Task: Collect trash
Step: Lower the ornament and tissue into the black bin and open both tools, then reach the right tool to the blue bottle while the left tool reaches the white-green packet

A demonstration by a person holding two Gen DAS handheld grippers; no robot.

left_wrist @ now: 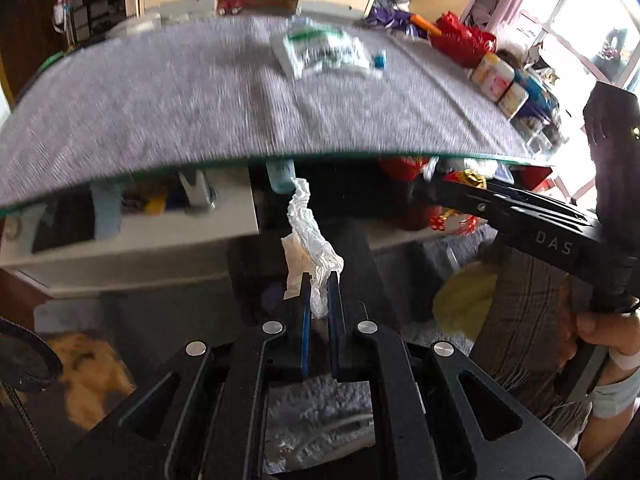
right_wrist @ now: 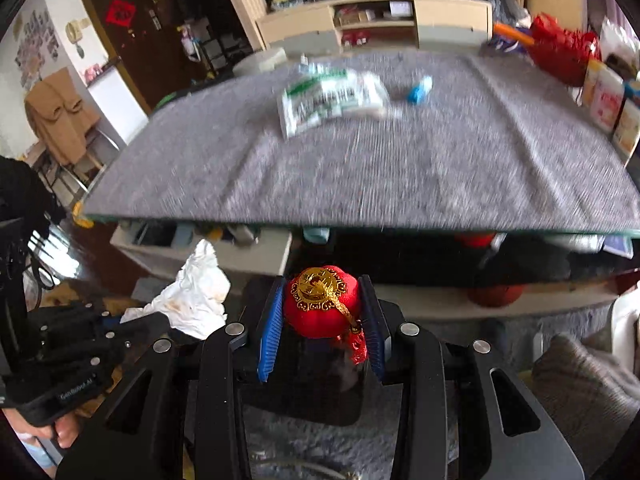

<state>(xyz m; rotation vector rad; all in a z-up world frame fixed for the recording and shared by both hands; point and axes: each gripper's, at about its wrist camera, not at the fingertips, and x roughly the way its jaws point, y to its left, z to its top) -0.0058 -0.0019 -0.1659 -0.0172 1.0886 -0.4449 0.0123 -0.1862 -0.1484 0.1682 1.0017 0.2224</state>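
Your left gripper (left_wrist: pixel 319 294) sits low centre of the left wrist view, jaws pinching a crumpled white tissue (left_wrist: pixel 310 236) that sticks up past the fingertips toward the table edge. Your right gripper (right_wrist: pixel 320 312) sits low centre of the right wrist view, jaws clamped on a small red lantern ornament (right_wrist: pixel 322 300) with a gold cap and red tassel. Both grippers are below the near edge of the grey-covered table (left_wrist: pixel 180 108). On the table, upper centre of both views, lies a green-and-white plastic packet (left_wrist: pixel 322 50), with a small blue item (left_wrist: pixel 380 60) just beside it to the right; both are blurred. Red bag (left_wrist: pixel 460 38) and boxes (left_wrist: pixel 498 80) line the table's right side. In the right wrist view the tissue shows at lower left, stained brown.
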